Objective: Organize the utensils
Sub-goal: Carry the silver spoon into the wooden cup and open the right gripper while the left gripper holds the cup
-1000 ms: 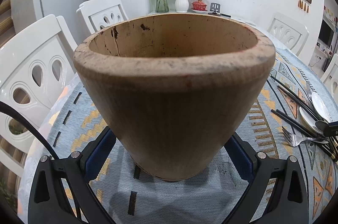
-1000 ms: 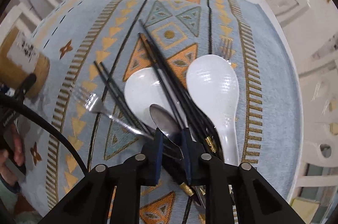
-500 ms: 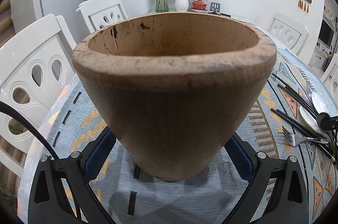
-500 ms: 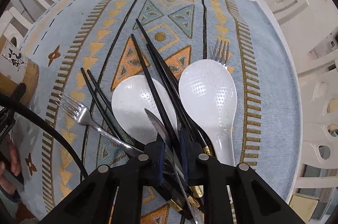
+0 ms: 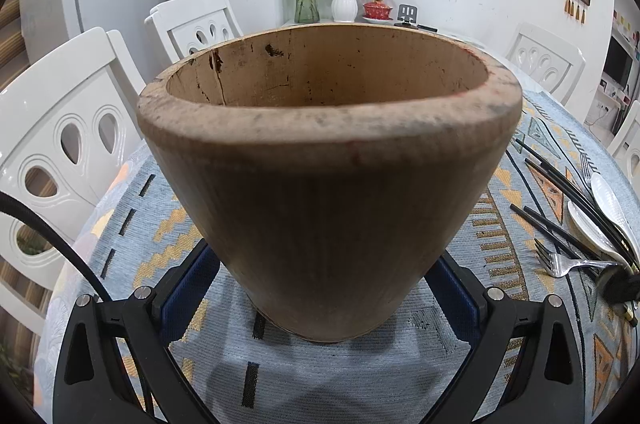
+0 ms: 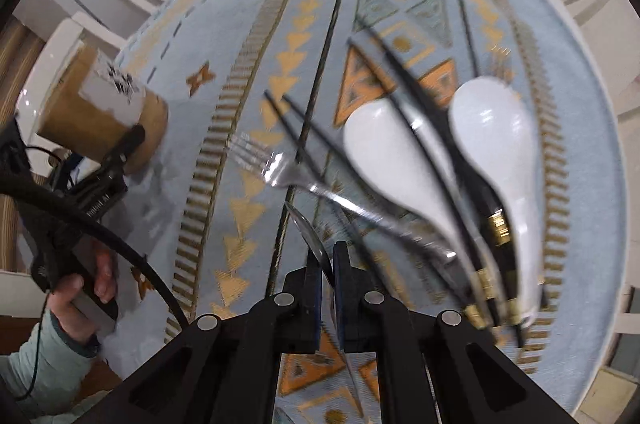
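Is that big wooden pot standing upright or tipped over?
Upright: the wooden pot stands base-down on the tablecloth, its open mouth facing up.

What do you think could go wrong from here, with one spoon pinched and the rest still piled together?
1. The right tool grips the metal spoon thinly, edge-on between its pads, so it could twist or slip out.
2. The fork and black chopsticks lie crossed right beside it; lifting may drag them.
3. The wooden holder tapers to a narrow base, so a knock might tip it, though the left tool brackets it.
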The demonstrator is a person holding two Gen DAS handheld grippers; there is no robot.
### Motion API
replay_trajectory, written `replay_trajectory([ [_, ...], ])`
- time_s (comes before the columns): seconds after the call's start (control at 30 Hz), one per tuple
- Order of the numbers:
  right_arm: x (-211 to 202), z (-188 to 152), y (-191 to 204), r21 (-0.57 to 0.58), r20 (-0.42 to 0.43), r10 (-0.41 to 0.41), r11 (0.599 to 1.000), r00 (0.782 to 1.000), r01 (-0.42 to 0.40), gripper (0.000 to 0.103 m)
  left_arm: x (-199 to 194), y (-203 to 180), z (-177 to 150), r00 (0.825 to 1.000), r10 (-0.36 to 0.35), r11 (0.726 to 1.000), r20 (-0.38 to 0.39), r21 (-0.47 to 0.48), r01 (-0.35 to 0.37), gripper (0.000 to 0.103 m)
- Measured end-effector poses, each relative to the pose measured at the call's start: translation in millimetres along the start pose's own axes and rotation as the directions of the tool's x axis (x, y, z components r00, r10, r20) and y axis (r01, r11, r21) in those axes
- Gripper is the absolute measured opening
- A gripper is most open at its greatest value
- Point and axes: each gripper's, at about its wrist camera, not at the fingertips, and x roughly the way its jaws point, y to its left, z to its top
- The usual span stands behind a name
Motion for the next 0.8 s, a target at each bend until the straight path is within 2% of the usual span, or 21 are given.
replay_trajectory([
  [0.1,21.6,-2.6,6.3,-0.007,-0.049,-0.003,1.000,0.999,0.002,0.005,-0.1,0.0,0.1,1.000,0.001,1.000,0.000,0.000,-0.001,0.100],
  [0.23,28.1,0.1,14.2,-0.038,-0.060,-0.035,0.999,0.998,0.033,0.006,-0.3,-0.3,0.4,1.000,0.000,1.000,0.000,0.000,0.000,0.100],
  [0.37,25.5,2.2,17.3,-0.032,-0.041,-0.025,0.999,0.999,0.023,0.005,-0.4,-0.4,0.4,1.000,0.000,1.000,0.000,0.000,0.000,0.100],
  [0.53,-9.1,12.0,27.6,-0.003,0.087,0.064,0.998,0.994,-0.063,0.004,-0.4,-0.3,0.4,1.000,0.001,1.000,0.001,0.000,-0.001,0.100],
  [0.6,-26.3,17.6,35.1,-0.016,0.145,0.070,0.998,0.987,-0.068,0.004,-0.7,-0.3,0.5,1.000,0.002,1.000,0.002,0.001,-0.002,0.100],
  [0.7,-53.3,29.8,46.4,-0.025,0.240,0.093,0.996,0.966,-0.090,0.004,-1.6,1.0,1.1,1.000,0.004,1.000,0.007,0.002,-0.004,0.100],
  [0.8,-81.0,51.2,57.5,-0.022,0.346,0.144,0.989,0.927,-0.146,0.004,-2.3,2.1,1.4,1.000,0.005,1.000,0.010,0.003,-0.005,0.100],
])
